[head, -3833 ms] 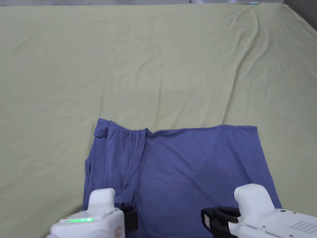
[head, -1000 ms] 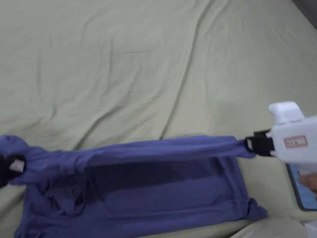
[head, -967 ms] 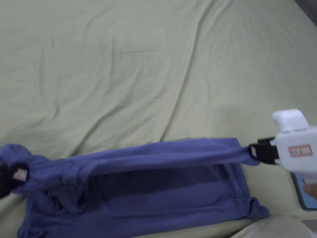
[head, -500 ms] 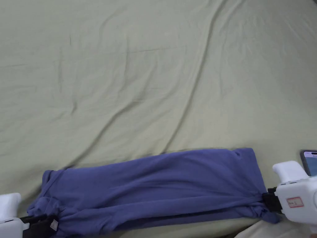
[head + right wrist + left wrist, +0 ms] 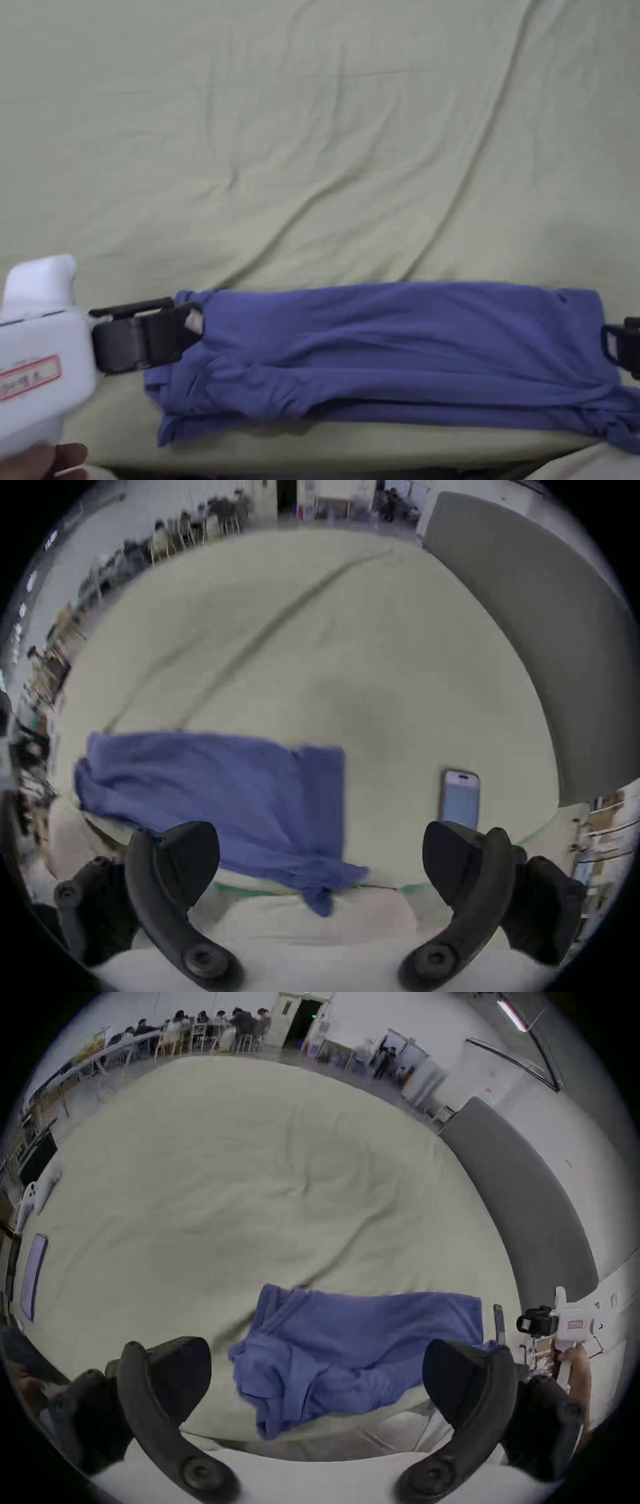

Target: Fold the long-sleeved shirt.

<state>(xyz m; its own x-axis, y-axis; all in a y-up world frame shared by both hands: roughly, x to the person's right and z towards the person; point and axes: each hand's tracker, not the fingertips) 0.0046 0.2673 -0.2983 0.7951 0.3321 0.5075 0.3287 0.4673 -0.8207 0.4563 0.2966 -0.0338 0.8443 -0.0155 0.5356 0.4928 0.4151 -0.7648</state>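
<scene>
At the left edge of the head view, low in the frame, the left gripper (image 5: 187,312) points rightward, its white body held level by a hand (image 5: 44,461) whose fingers show at the bottom left corner. Its black jaws reach the left end of the long-sleeved shirt (image 5: 387,350); in the left gripper view the jaws stand spread wide with nothing between them, the cloth lying beyond and free of both.

The shirt stretches as a long blue-violet band across the lower part of the head view, from the left gripper's tips to the right edge, lying on the pale green sheet (image 5: 312,156) close to its near edge. It is folded lengthwise into several layers, with soft ridges running along it, a bunched and rumpled left end, and a twisted tail of cloth drooping at the lower right.

At the far right edge of the head view the right gripper (image 5: 625,347) shows as a black jaw tip just beside the shirt's right end. In the right gripper view its jaws are spread apart and empty, and a phone (image 5: 460,798) lies on the sheet at the right of the frame.
</scene>
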